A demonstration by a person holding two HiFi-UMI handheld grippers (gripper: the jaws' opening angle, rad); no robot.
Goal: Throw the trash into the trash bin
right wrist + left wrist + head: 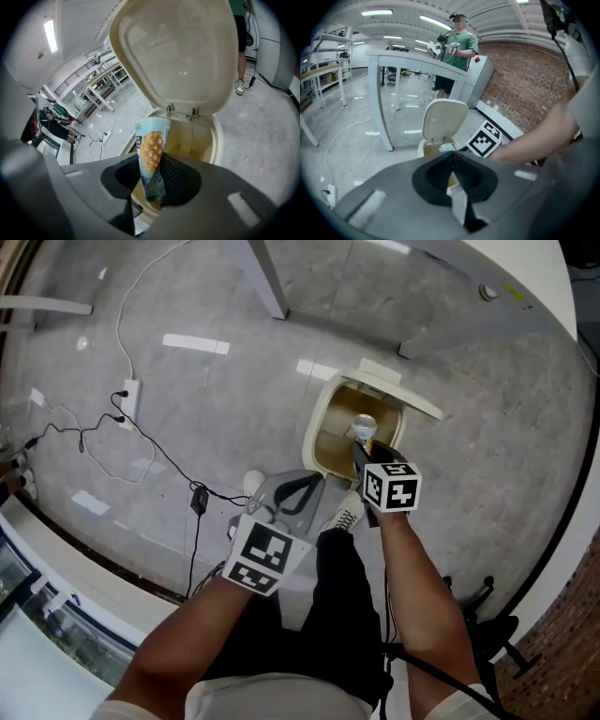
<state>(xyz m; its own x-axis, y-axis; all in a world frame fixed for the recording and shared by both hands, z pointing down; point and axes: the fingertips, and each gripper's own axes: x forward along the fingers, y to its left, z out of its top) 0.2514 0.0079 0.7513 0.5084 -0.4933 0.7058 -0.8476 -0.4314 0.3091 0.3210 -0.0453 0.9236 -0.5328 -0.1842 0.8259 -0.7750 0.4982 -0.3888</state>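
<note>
**Asker:** What was furthest left?

**Me:** My left gripper (298, 491), just on the near side of the trash bin (319, 432). Its jaws were pressed together with nothing between them.

**Asker:** And the bin itself?

**Me:** It was cream-coloured, with its lid (178, 56) tipped up and back. Only yellowish inner walls showed. I could not tell whether anything lay at the bottom.

**Asker:** Where was the trash?

**Me:** It was in my right gripper (152, 176), right over the bin's mouth. The jaws pinched a pale blue cone wrapper (151, 150) with a waffle print. They held its narrow lower part, and the wide end pointed toward the lid.

**Asker:** How would it handle?

**Me:** I judged it light, thin and easily crushed. The narrow end seemed the right hold, since the open wide end would collapse. Being so light, it might cling to a pad or drift, so I thought it best released low over the opening.
</note>
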